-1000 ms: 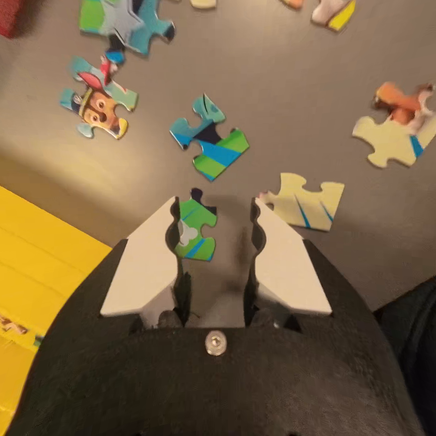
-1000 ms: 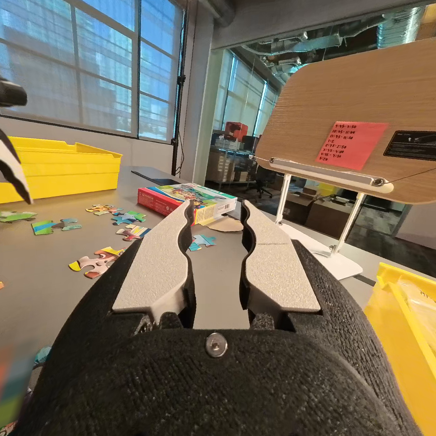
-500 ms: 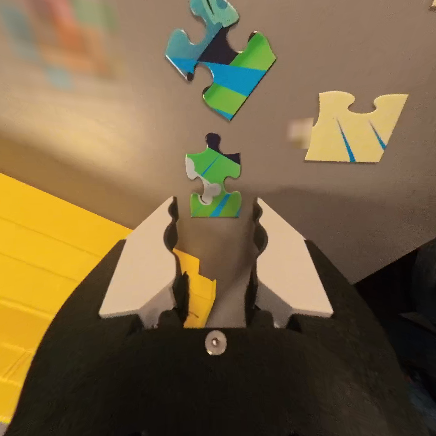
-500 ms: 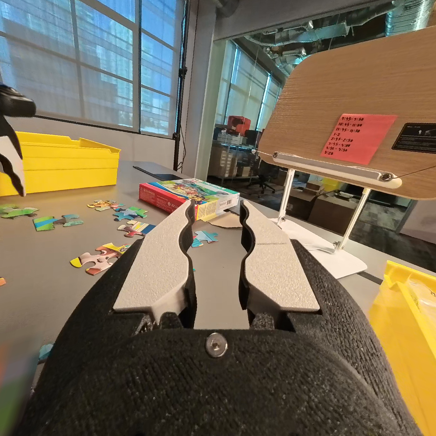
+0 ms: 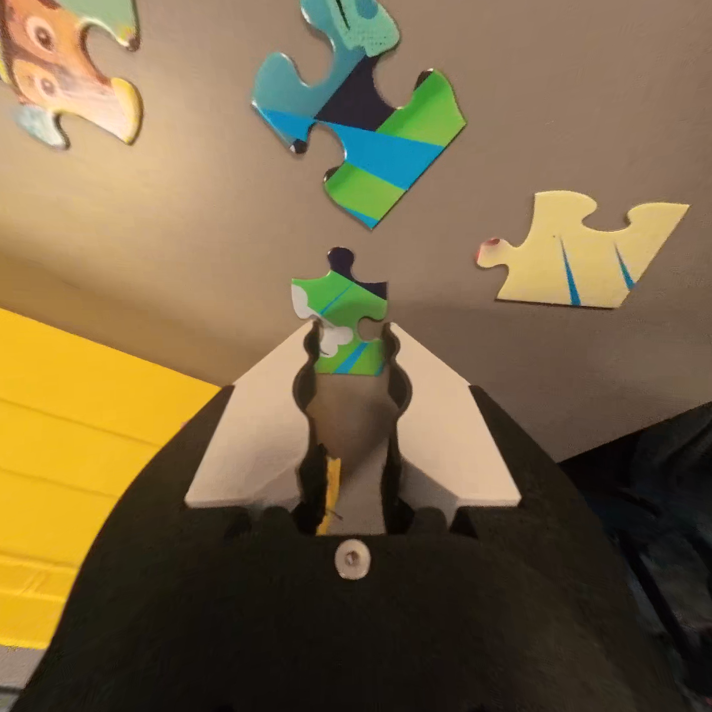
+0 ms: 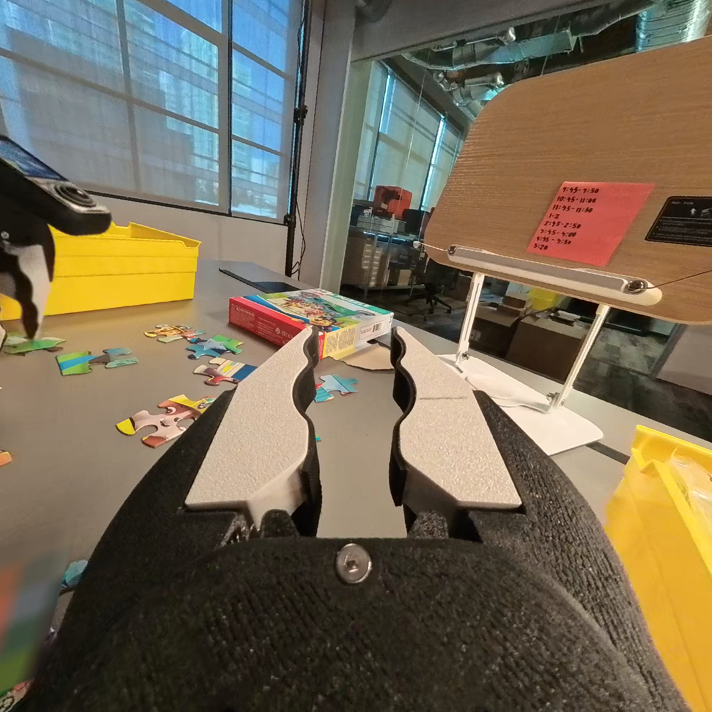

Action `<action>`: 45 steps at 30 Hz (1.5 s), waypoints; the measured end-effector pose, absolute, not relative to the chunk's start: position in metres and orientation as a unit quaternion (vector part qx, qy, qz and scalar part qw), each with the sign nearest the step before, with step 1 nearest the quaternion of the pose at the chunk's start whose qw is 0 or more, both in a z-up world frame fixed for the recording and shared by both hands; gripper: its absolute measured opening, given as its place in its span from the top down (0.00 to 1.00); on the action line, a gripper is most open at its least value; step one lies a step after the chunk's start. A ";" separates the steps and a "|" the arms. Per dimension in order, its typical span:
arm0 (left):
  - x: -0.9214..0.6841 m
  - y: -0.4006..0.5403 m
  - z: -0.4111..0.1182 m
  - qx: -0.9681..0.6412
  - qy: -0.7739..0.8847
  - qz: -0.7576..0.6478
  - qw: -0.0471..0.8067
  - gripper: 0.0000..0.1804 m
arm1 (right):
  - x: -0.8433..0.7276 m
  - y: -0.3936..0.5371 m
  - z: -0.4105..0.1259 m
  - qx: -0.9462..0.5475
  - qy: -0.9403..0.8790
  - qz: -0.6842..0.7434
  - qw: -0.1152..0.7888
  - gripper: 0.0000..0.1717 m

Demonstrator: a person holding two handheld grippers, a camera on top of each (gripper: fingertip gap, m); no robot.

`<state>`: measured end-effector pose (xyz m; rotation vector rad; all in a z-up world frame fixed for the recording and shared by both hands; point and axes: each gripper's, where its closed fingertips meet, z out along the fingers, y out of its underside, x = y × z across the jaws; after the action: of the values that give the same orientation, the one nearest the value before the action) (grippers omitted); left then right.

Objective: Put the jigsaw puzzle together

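Note:
In the left wrist view my left gripper (image 5: 350, 331) points down at the grey table (image 5: 192, 250). Its two fingertips pinch the near half of a small green puzzle piece (image 5: 343, 304) with a white patch and a dark knob, which lies flat on the table. The right wrist view shows the same gripper (image 6: 23, 308) at the far left, its tips down on that green piece (image 6: 34, 344). My right gripper (image 6: 354, 335) is open and empty, held above the table and pointing towards a puzzle box (image 6: 308, 312).
Loose pieces lie around: a blue-green one (image 5: 358, 131), a pale yellow one (image 5: 581, 258), a dog-face one (image 5: 65, 77). A yellow bin (image 5: 77, 424) is at the left. Stacked yellow trays (image 6: 123, 266), a wooden tilted stand (image 6: 578, 173) and another yellow bin (image 6: 670, 539) also stand here. The left gripper's tips are roughly 40 cm from the right gripper's.
My left gripper moved down and forward to the green piece, and its jaws closed from wide open onto the piece's sides. My right gripper stayed nearly still and open.

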<state>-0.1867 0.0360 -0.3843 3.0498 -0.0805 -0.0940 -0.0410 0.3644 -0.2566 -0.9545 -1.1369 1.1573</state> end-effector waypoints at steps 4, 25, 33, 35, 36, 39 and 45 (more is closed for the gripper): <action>-0.186 0.036 -0.385 0.996 -0.049 -0.034 0.059 0.91 | -0.041 0.368 -0.257 -0.414 -0.483 0.500 0.588 0.80; -0.298 0.092 -0.342 0.980 0.128 -0.150 -0.018 0.89 | -0.040 0.369 -0.256 -0.418 -0.477 0.510 0.581 0.80; -0.332 0.078 -0.371 0.964 0.084 -0.236 0.087 0.97 | -0.039 0.370 -0.256 -0.421 -0.473 0.516 0.577 0.80; -0.334 0.076 -0.374 0.964 0.084 -0.231 0.096 1.00 | -0.040 0.370 -0.256 -0.421 -0.474 0.516 0.576 0.80; -0.331 0.073 -0.378 0.967 0.088 -0.216 0.103 1.00 | -0.040 0.370 -0.256 -0.421 -0.474 0.516 0.576 0.80; -0.325 0.071 -0.382 0.972 0.090 -0.188 0.108 1.00 | -0.040 0.370 -0.256 -0.421 -0.473 0.516 0.576 0.80; -0.291 0.075 -0.382 0.985 0.029 -0.144 0.086 1.00 | -0.041 0.369 -0.257 -0.423 -0.476 0.517 0.572 0.80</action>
<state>-0.2906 0.0747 -0.3824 2.9368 0.0855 -0.4305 -0.0409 0.3693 -0.2574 -0.9930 -1.1162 1.2130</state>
